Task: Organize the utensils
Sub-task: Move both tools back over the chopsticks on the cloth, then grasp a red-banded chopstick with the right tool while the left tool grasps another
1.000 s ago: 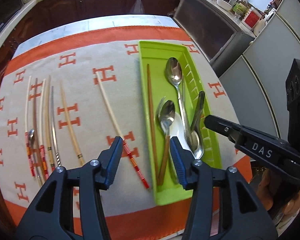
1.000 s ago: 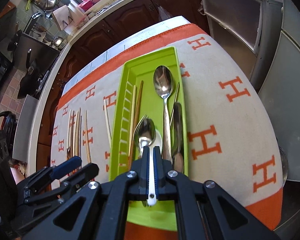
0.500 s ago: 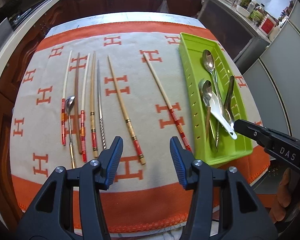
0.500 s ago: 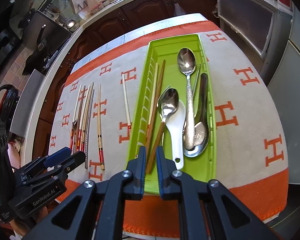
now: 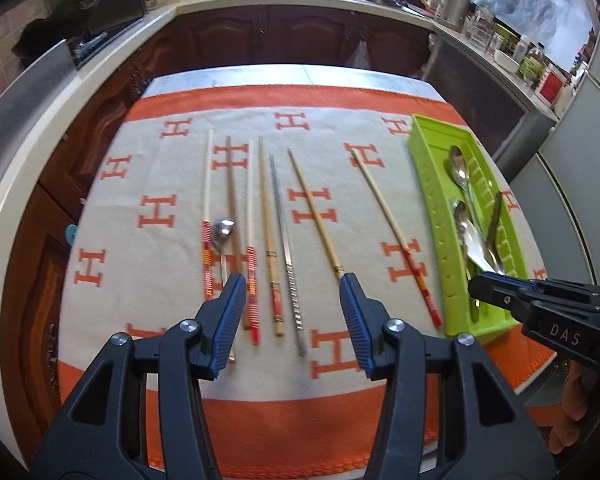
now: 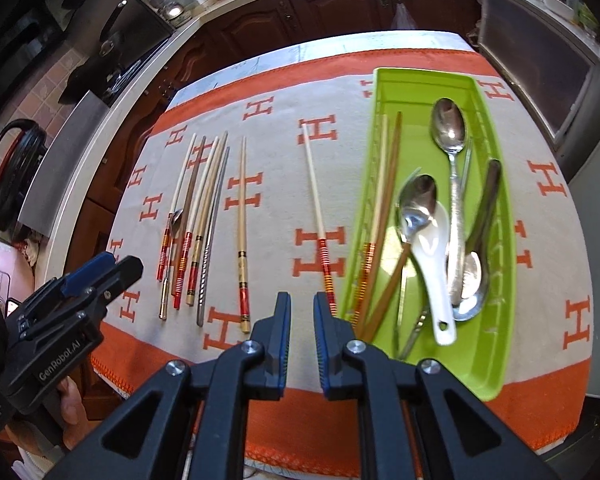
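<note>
1. Utensils lie in two groups on an orange-and-cream cloth [image 5: 156,248] with H marks: some sorted into a green tray [image 6: 496,364], the others loose on the cloth.
2. Tray contents, right wrist view: a white ceramic spoon [image 6: 436,268], a long metal spoon [image 6: 452,152], a wooden-handled spoon [image 6: 414,204], a dark-handled ladle spoon [image 6: 480,240] and two chopsticks [image 6: 384,184] along the left wall. The items overlap one another.
3. Loose items, left wrist view: a cluster of chopsticks [image 5: 260,216] lying roughly parallel, with a small metal spoon [image 5: 223,232] among them; a metal chopstick [image 5: 286,248] just beside the cluster; one bamboo chopstick [image 5: 316,212] apart to the right; one red-banded chopstick [image 5: 392,224] near the tray's left wall.
4. Left gripper [image 5: 292,312]: jaws spread wide, holding nothing, above the near ends of the cluster.
5. Right gripper [image 6: 301,320]: jaws parted by a narrow gap, nothing between them, positioned over the cloth's near edge beside the tray's near left corner.
6. Contact between either gripper and any utensil: none visible.
</note>
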`<state>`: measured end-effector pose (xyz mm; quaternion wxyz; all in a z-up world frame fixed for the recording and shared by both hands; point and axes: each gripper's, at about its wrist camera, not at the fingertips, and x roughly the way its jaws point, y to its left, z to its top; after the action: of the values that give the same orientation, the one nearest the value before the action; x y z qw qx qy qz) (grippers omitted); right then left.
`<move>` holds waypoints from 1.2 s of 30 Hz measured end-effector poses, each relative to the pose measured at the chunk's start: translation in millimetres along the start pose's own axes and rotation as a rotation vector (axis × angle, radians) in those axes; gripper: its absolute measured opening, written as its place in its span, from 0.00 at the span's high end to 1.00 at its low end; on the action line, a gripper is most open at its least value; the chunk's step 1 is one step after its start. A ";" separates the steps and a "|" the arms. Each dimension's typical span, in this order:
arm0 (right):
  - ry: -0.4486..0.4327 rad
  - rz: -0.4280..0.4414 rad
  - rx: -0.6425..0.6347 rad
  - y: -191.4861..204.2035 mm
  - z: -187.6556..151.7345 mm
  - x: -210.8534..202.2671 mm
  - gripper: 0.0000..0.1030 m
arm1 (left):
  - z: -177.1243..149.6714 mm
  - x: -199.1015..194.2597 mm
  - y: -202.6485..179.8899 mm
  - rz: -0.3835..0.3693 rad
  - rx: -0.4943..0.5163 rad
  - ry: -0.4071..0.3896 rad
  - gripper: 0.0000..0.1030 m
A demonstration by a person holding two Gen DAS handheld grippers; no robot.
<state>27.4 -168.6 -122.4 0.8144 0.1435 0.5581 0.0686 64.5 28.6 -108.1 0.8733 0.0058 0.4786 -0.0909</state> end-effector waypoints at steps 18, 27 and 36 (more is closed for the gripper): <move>0.071 -0.003 -0.121 55.5 39.6 67.4 0.89 | -0.3 34.7 100.3 0.066 -0.219 0.024 0.56; 0.107 -0.065 -0.180 70.7 48.9 113.5 0.89 | -3.4 78.6 110.3 0.001 -0.196 0.132 0.56; 0.036 -0.154 -0.304 85.8 44.2 118.5 0.93 | 2.3 105.8 109.0 -0.009 -0.160 0.191 0.56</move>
<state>116.2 -61.9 -186.3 0.8193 -0.0260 0.5653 0.0923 139.9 119.3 -203.8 0.8211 -0.0572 0.5652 -0.0553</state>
